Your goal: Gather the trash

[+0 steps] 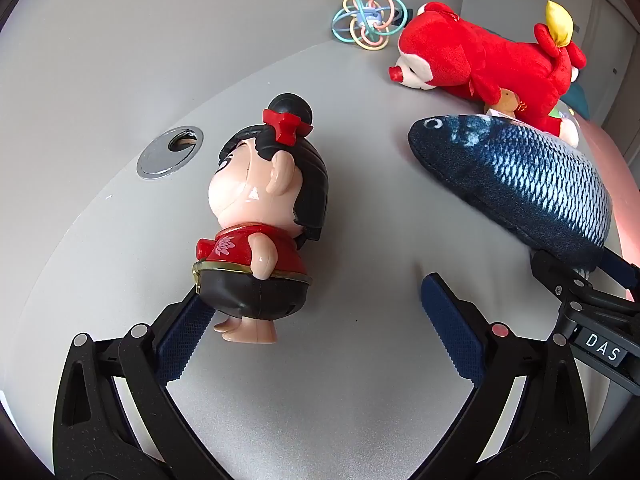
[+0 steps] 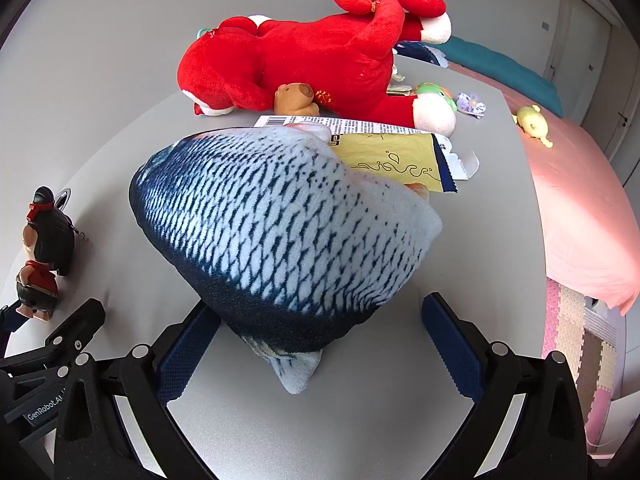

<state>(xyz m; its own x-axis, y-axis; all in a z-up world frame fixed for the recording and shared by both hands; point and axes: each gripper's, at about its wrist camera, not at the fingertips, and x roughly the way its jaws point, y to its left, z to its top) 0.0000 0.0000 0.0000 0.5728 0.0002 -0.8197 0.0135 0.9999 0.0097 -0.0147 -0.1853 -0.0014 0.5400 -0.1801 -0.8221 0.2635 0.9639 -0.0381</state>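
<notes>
A yellow snack wrapper (image 2: pixel 400 156) with a white barcode edge lies flat on the grey table (image 2: pixel 492 240), partly under a blue plush fish (image 2: pixel 280 232). My right gripper (image 2: pixel 320 312) is open, and the fish's tail end lies between its fingers without either pad pressing on it. In the left wrist view a plastic doll (image 1: pixel 260 216) in a red top stands on the table (image 1: pixel 360 360). My left gripper (image 1: pixel 316 292) is open; the doll's legs hide the tip of the left finger (image 1: pixel 180 344), and the right finger is well apart.
A red plush monkey (image 2: pixel 304 60) lies behind the fish with a small brown bear (image 2: pixel 296 98) against it. A pastel ring toy (image 1: pixel 368 22), a green toy (image 2: pixel 434 92), a purple trinket (image 2: pixel 472 104) and a cable port (image 1: pixel 170 151) are there too. A pink bed (image 2: pixel 588 208) borders the table's right edge.
</notes>
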